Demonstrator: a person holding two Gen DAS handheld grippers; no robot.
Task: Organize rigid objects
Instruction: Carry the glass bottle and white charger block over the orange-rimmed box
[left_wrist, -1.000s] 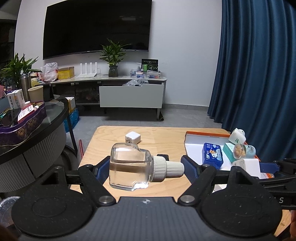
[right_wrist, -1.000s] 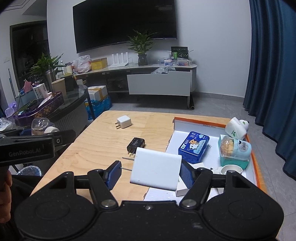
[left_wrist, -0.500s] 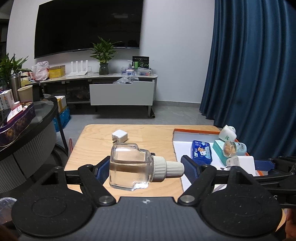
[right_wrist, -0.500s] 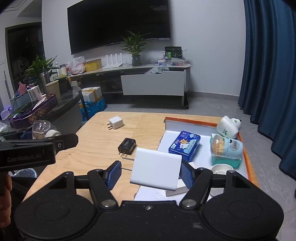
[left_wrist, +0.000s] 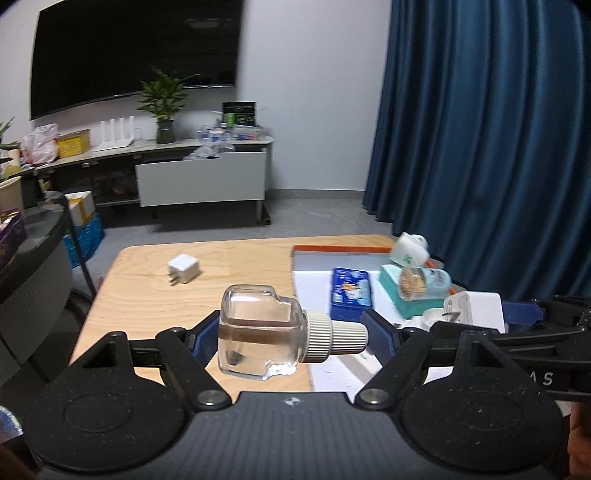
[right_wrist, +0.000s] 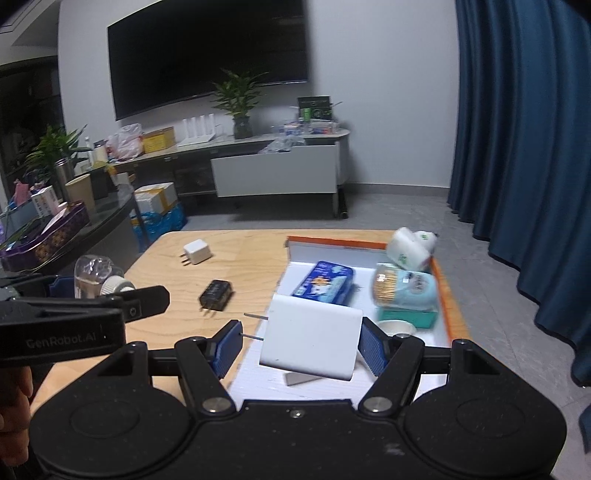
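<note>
Two grippers, each loaded. The left gripper (left_wrist: 291, 334) is clamped end to end on a clear bottle (left_wrist: 258, 334), one pad on its base and the other on the tip of its ribbed white cap, so the bottle's long axis runs straight across from pad to pad. The right gripper (right_wrist: 299, 345) holds a white charger (right_wrist: 310, 339) by its right side and, on the left, by the tips of its prongs, which point at the left pad; the charger's long axis also lies across the jaws.

Everything turns on the tray (right_wrist: 448, 306), the white box with the orange rim on the right part of the wooden table (right_wrist: 251, 254). The charger hangs over the tray's near left corner, so the right hand is the nearer and seems ready to set down first. The bottle hangs over bare wood just left of the tray's left edge and would have to travel right to get in.

Inside the tray lie a blue tin (right_wrist: 325, 282), a jar of toothpicks (right_wrist: 402, 290) on a teal box, and a white bottle (right_wrist: 412, 247) tilted on the far rim. Left of the tray, on the wood, wait a black plug (right_wrist: 216, 293) and, farther off, a white plug (right_wrist: 197, 251).

The tray's near edge is cut off by both grippers, and the charger hides the tray floor beneath it. Motion blur smears the labels in the tray.
</note>
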